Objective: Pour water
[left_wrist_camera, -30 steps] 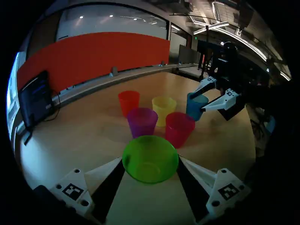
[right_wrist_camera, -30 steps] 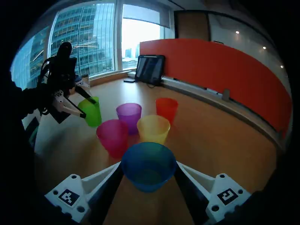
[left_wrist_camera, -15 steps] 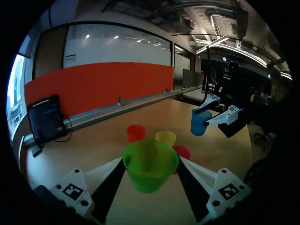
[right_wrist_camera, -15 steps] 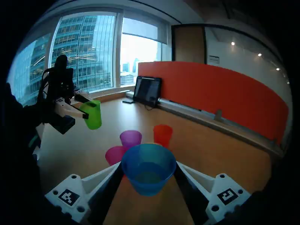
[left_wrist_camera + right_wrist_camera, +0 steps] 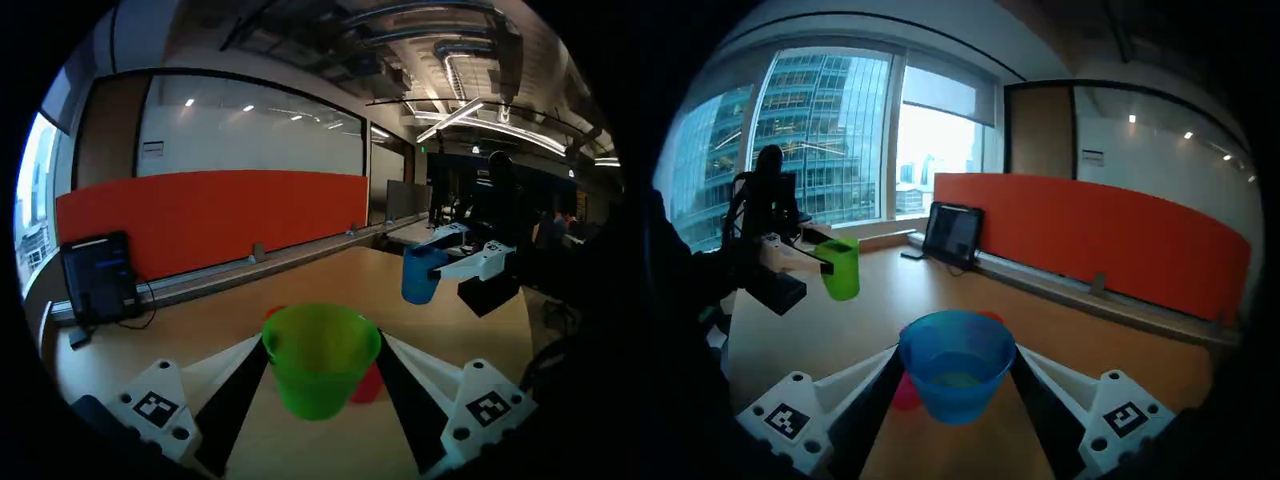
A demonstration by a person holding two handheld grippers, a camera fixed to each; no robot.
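In the left gripper view my left gripper (image 5: pixel 322 362) is shut on a green cup (image 5: pixel 320 358), held upright above the table. A red cup (image 5: pixel 369 385) peeks out behind its right side. Farther off to the right, the blue cup (image 5: pixel 418 274) hangs in the right gripper (image 5: pixel 436 268). In the right gripper view my right gripper (image 5: pixel 957 376) is shut on the blue cup (image 5: pixel 957 374), which holds a little liquid at its bottom. A pink cup (image 5: pixel 906 394) shows just left of it. At the left the green cup (image 5: pixel 840 268) hangs in the left gripper (image 5: pixel 824 260).
A long wooden table (image 5: pixel 344 280) runs to an orange wall panel (image 5: pixel 200 212). A dark tablet (image 5: pixel 100 276) with a cable stands at the table's far edge, the same tablet (image 5: pixel 954 234) showing in the right gripper view. Tall windows (image 5: pixel 816 144) are at the left.
Both grippers have lifted their cups up from the table. The group of cups on the table has dropped low in both views and is now mostly hidden behind the held cups.
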